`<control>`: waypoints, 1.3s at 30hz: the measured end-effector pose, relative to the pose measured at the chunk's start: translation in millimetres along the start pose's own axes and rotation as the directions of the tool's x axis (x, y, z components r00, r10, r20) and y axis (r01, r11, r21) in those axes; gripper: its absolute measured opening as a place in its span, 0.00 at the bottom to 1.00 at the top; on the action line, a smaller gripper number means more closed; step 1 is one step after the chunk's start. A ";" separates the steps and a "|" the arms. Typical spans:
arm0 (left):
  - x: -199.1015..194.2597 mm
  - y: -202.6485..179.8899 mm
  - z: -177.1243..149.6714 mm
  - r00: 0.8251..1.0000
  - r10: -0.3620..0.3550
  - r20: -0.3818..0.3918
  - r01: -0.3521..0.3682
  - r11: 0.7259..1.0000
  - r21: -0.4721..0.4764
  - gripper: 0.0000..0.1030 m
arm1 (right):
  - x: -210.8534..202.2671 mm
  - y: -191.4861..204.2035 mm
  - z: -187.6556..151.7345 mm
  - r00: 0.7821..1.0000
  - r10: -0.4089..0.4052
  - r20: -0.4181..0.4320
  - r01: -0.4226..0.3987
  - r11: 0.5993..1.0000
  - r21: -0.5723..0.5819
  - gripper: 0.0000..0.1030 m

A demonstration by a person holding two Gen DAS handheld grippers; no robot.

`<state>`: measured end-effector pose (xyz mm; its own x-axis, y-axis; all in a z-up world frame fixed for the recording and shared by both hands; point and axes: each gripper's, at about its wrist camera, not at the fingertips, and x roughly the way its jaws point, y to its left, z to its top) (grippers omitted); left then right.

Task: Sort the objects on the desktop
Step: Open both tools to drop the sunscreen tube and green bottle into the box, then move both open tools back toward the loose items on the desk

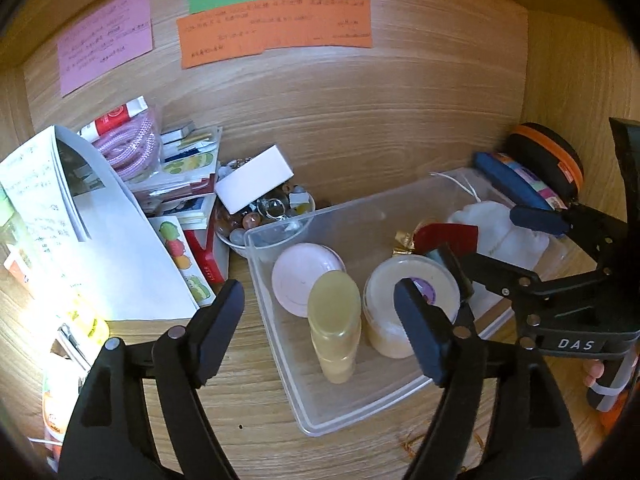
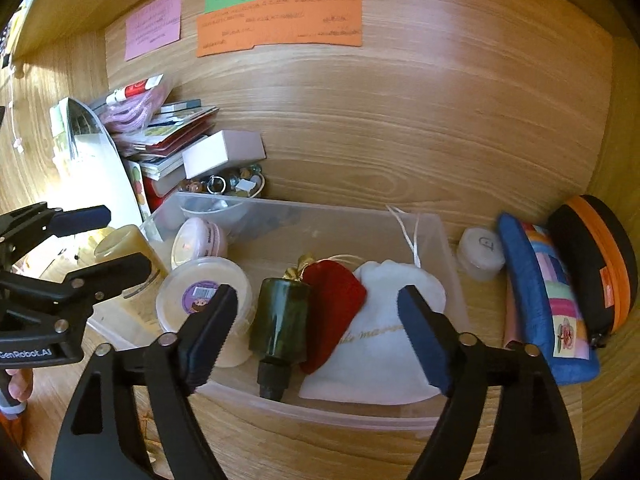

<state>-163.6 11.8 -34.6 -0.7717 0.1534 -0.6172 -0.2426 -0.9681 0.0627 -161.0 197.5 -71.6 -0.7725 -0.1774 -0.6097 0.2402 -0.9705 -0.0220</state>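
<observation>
A clear plastic bin [image 1: 276,360] [image 2: 340,416] stands on the wooden desk. It holds a pink round tin [image 1: 296,276], an upright yellow bottle [image 1: 334,320], a cream jar [image 2: 192,296] with a purple label, a dark green bottle [image 2: 280,320] lying down, a red pouch [image 2: 336,304] and a white drawstring bag [image 2: 380,344]. My left gripper [image 1: 320,292] is open above the bin's left part, its pads clear of the yellow bottle. My right gripper [image 2: 318,300] is open over the green bottle and the red pouch, gripping nothing.
A blue pencil case [image 2: 536,292], a black and orange case [image 2: 600,264] and a small white jar [image 2: 480,252] lie right of the bin. Left of it are stacked booklets [image 1: 120,240], a white box [image 1: 256,180] and a bowl of beads [image 1: 260,216]. Coloured notes [image 1: 276,28] hang on the back wall.
</observation>
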 end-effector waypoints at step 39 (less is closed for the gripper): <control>-81.9 -28.1 -105.8 0.994 -0.047 -0.103 0.043 0.998 -0.043 0.95 | -139.5 31.5 -119.0 0.998 -0.059 0.028 0.058 0.998 0.027 0.81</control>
<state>-31.4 5.5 -68.7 -0.6951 0.1775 -0.6966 -0.2500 -0.9682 0.0027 24.2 211.2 -81.6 -0.8015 -0.1243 -0.5849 0.1787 -0.9832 -0.0359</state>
